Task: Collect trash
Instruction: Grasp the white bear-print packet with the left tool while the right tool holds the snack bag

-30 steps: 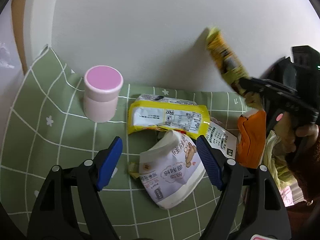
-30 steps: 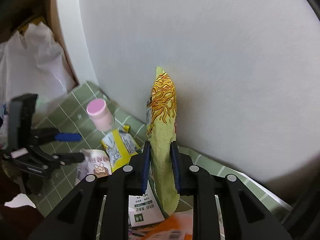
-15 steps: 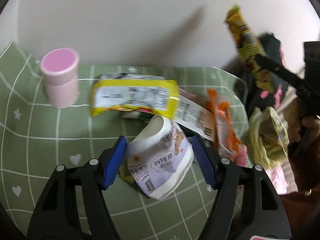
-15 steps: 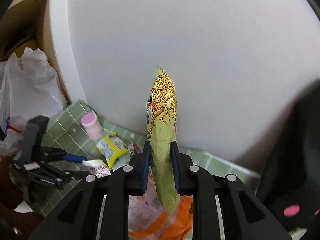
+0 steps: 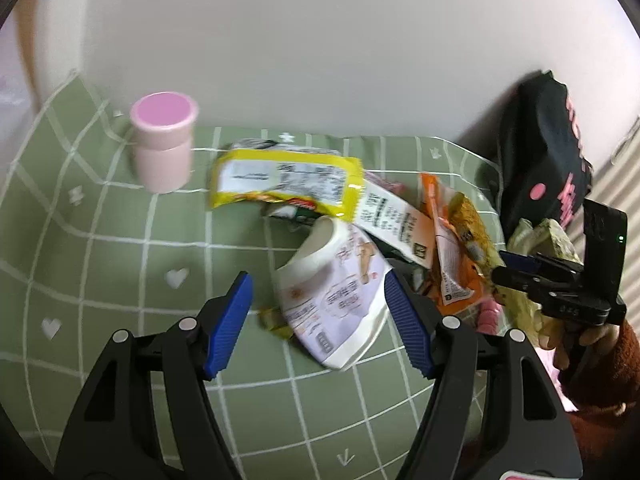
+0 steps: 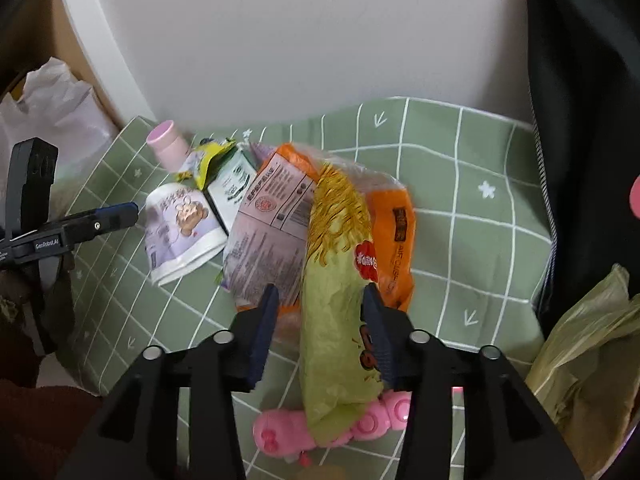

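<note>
My left gripper stands open low over the green checked cloth. A crushed white and purple paper cup lies between its blue pads; the left pad is clear of it. My right gripper points down and its jaws are opening. The green and yellow noodle wrapper sits loose between them, leaning on an orange packet. In the left wrist view the right gripper is at the right edge, with that wrapper just left of it.
A pink lidded jar stands at the back left by the white wall. A yellow packet and a white printed packet lie behind the cup. A black bag, a green plastic bag and a pink toy are on the right.
The right gripper came down from in front of the wall to the trash pile and its jaws parted, releasing the noodle wrapper. The left gripper shifted a little sideways around the paper cup.
</note>
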